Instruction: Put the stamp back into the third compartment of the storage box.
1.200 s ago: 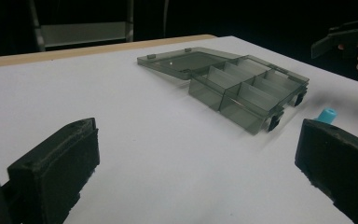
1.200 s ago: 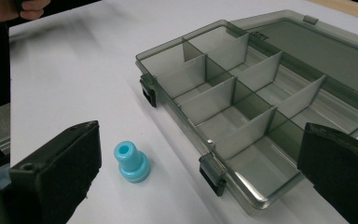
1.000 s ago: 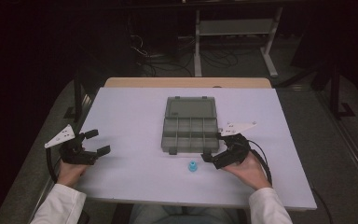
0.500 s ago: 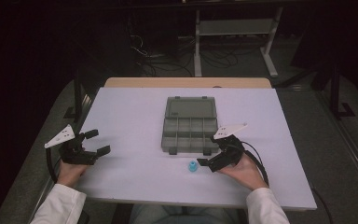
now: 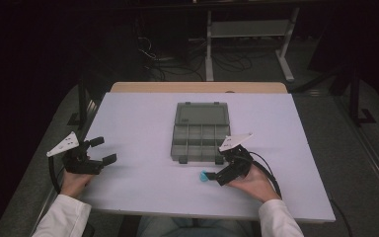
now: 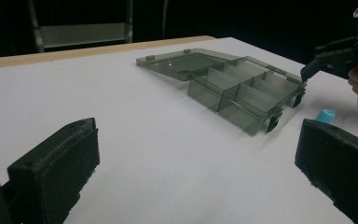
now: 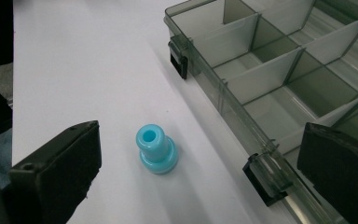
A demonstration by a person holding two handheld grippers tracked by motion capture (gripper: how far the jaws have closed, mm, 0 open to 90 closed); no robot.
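Observation:
A smoky grey compartment box (image 5: 200, 134) lies open mid-table, lid flat behind it; its compartments (image 7: 279, 79) look empty. A small light-blue plastic piece (image 5: 206, 176) with a hole on top stands upright just in front of the box (image 6: 242, 91). My right gripper (image 5: 225, 171) hovers open right beside the blue piece (image 7: 156, 149), which sits between and ahead of its jaws. My left gripper (image 5: 98, 151) rests open near the table's left edge, jaws empty, pointed toward the box. From there the blue piece (image 6: 326, 116) and the right gripper (image 6: 342, 70) show at the far right.
The white table top (image 5: 138, 123) has a wooden strip (image 5: 197, 87) along its far edge. Beyond it stand a metal frame (image 5: 249, 34) and cables on a dark floor. The box's black latches (image 7: 179, 58) face the person.
My right gripper has moved left and toward the near edge, from beside the box's front right corner down to the blue piece. The left gripper has stayed put.

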